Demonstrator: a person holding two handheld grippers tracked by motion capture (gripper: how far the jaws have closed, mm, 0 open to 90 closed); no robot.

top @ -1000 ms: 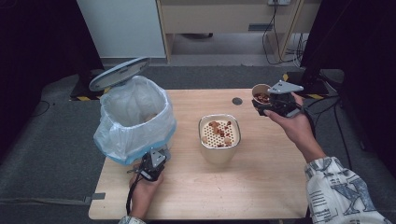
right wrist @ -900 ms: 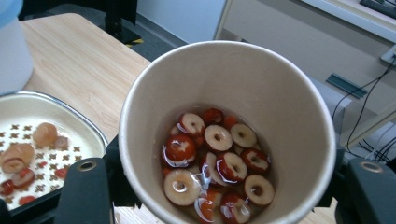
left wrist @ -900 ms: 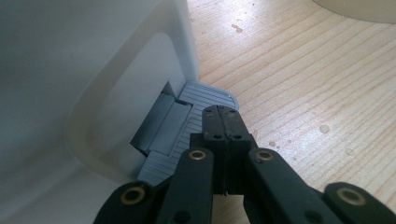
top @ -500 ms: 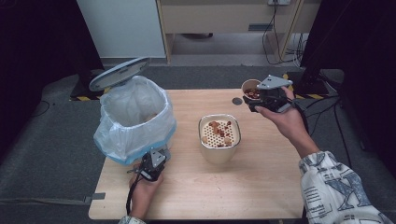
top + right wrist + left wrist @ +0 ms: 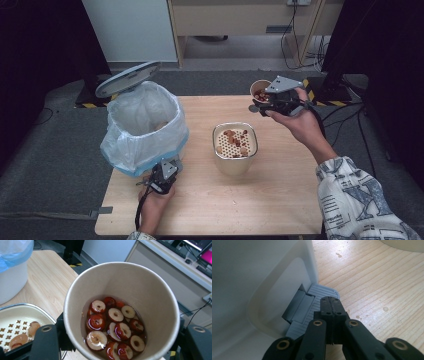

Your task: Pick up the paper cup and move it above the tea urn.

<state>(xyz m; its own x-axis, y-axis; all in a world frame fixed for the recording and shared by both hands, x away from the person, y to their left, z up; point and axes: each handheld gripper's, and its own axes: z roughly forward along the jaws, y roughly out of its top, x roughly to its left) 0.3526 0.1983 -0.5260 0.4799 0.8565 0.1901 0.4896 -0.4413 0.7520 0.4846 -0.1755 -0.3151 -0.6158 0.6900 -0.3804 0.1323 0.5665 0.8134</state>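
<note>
My right gripper (image 5: 270,100) is shut on a paper cup (image 5: 260,89), held in the air over the table's far right part. In the right gripper view the cup (image 5: 140,285) holds several red date slices (image 5: 115,325) in liquid, and my right gripper (image 5: 121,342) has one jaw on each side of it. A cream strainer pot (image 5: 235,160) with a few pieces on its perforated insert stands mid-table. My left gripper (image 5: 165,175) is shut, and in its own view the left gripper (image 5: 331,300) rests its tips on the bin's grey pedal (image 5: 322,291).
A white pedal bin (image 5: 145,125) lined with a blue-white bag stands at the table's left, its lid (image 5: 127,79) raised. A small dark disc (image 5: 252,107) lies on the table under the right gripper. Cabinets and cables lie beyond the far edge.
My right hand has carried the cup leftward and a little up, nearer the strainer pot. The left gripper has stayed on the pedal with the lid up.
</note>
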